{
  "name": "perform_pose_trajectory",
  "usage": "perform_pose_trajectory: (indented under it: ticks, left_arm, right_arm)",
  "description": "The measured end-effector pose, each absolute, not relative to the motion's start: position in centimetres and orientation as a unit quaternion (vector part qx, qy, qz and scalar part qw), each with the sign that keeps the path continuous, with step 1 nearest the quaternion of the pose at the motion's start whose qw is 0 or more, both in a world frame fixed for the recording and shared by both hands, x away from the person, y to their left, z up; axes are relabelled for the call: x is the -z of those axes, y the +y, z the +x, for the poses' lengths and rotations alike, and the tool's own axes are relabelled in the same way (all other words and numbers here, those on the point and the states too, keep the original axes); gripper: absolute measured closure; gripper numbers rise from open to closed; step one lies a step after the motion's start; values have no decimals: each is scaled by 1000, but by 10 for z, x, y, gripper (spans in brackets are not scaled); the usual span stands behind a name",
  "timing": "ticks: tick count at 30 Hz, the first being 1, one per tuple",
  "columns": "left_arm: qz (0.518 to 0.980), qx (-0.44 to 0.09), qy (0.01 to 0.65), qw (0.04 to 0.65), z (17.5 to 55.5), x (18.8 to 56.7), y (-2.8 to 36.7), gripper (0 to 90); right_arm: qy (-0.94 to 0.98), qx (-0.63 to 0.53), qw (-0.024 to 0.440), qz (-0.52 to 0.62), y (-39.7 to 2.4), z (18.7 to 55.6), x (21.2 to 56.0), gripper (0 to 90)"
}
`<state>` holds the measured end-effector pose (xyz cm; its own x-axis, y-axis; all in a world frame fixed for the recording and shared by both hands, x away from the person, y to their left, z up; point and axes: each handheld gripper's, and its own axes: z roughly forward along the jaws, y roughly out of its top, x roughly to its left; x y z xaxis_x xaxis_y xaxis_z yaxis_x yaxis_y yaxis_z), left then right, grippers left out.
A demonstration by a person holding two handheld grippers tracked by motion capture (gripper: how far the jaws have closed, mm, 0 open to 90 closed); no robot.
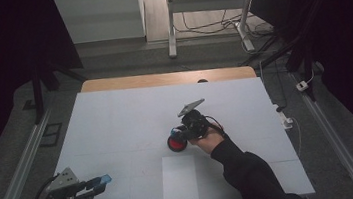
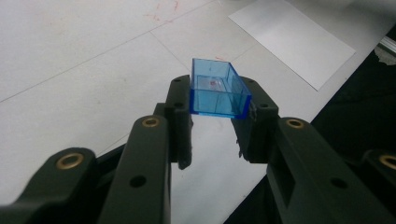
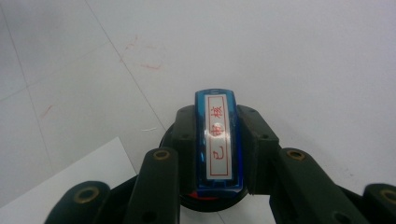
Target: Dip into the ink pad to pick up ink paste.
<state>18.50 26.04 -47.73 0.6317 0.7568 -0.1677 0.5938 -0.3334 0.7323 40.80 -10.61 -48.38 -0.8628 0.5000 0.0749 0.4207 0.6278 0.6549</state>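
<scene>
Counts: two grippers, one blue cap, one blue stamp, one red ink pad, one white paper sheet, one white table. Landmark is the paper sheet [image 1: 179, 178], lying near the table's [image 1: 116, 121] front edge, about mid-width. Well to the left of the sheet, at the front-left corner of the table, the left gripper [image 1: 101, 181] is level, its jaws pinching a clear blue rectangular cap [image 1: 104, 178] held just above the surface. The left gripper view shows the left gripper [image 2: 219, 112] with the cap [image 2: 218, 88] clamped at the jaw tips, open and hollow, with the sheet [image 2: 292, 39] beyond it at upper right; the hollow inside is not readable in the high view. Just behind the sheet, slightly to the right, the right gripper [image 1: 181, 133] points down-left, closed on a blue stamp [image 1: 175, 131] that sits over a round red ink pad [image 1: 176, 144] in a black tray on the table. The right gripper view shows the right gripper [image 3: 217, 140] with the stamp [image 3: 218, 140] squeezed between both jaws, a white label with red characters on it, a sliver of red and black pad [image 3: 205, 198] below, and a corner of the sheet [image 3: 79, 172] at lower left; the label cannot be made out in the high view. The high view alone gives both hands, a dark sleeve on the right arm, and grey plates atop the grippers.
</scene>
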Motion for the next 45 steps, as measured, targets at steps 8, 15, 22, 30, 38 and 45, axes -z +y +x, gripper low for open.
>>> perform_pose_trajectory:
  ticks: [8, 15, 22, 30, 38, 45]
  left_arm:
    - [811, -101, 415, 401, 185, 477, 260, 683]
    - [808, -97, 415, 407, 185, 477, 262, 683]
    - [809, -95, 413, 407, 185, 477, 262, 683]
    - [811, -95, 411, 405, 185, 478, 261, 683]
    - [813, -96, 410, 401, 185, 478, 260, 683]
    - [813, -96, 412, 401, 186, 478, 260, 683]
  right_arm:
    - [909, -333, 98, 232, -99, 398, 483, 704]
    - [904, -340, 90, 244, -102, 399, 482, 702]
    - [899, -358, 94, 235, -101, 395, 471, 701]
    - [904, -352, 91, 225, -99, 392, 470, 701]
    - [910, -341, 89, 220, -96, 392, 476, 702]
    - [911, -336, 84, 224, -96, 394, 481, 701]
